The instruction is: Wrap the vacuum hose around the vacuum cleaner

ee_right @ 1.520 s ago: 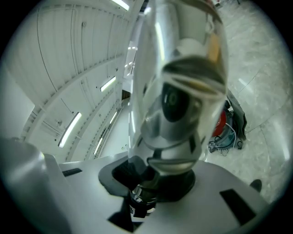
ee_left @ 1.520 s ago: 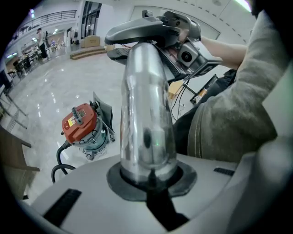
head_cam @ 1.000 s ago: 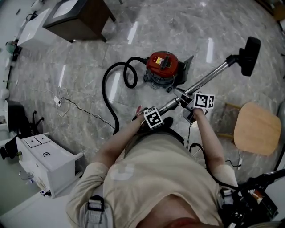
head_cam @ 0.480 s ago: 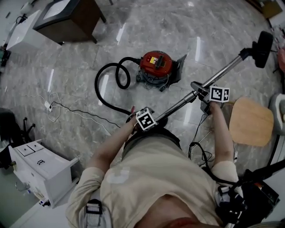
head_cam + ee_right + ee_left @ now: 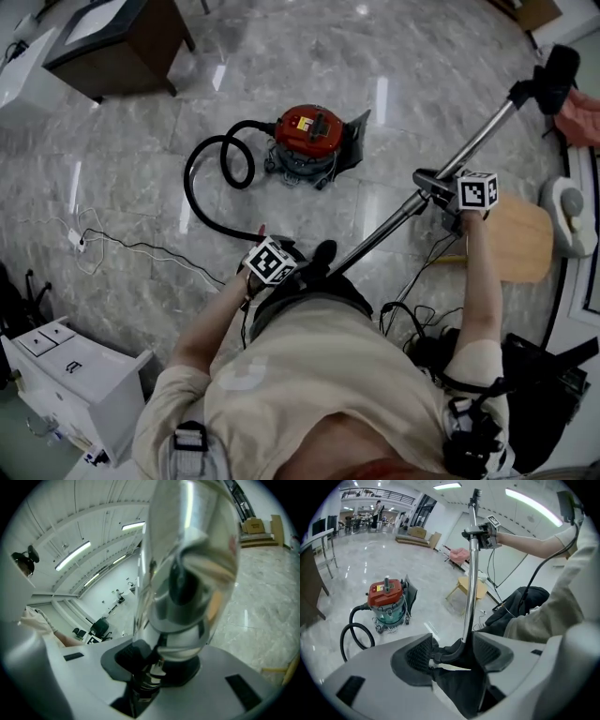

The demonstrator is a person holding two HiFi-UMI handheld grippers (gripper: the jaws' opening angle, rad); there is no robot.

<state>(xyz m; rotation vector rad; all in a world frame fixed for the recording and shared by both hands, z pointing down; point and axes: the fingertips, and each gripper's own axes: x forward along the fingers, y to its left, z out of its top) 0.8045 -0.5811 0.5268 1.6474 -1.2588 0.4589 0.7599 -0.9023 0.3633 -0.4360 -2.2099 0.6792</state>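
The red vacuum cleaner (image 5: 305, 141) (image 5: 386, 597) stands on the marble floor ahead of me. Its black hose (image 5: 199, 187) loops left and runs back to my left gripper (image 5: 292, 257). In the left gripper view, the black handle bend (image 5: 450, 651) lies between the wide-set jaws of that gripper (image 5: 452, 652), which looks open. The chrome wand (image 5: 394, 220) rises to the right toward the floor head (image 5: 560, 67). My right gripper (image 5: 439, 186) (image 5: 157, 660) is shut on the wand (image 5: 187, 564) partway up.
A round wooden stool (image 5: 514, 239) sits under my right arm, with a black bag (image 5: 553, 384) and cables near it. A white drawer unit (image 5: 66, 366) is at lower left and a dark cabinet (image 5: 108, 42) at upper left. A thin cord (image 5: 141, 248) lies across the floor.
The right gripper has carried the wand up and to the right, so the floor head now sits higher. The left gripper has shifted slightly left with the handle.
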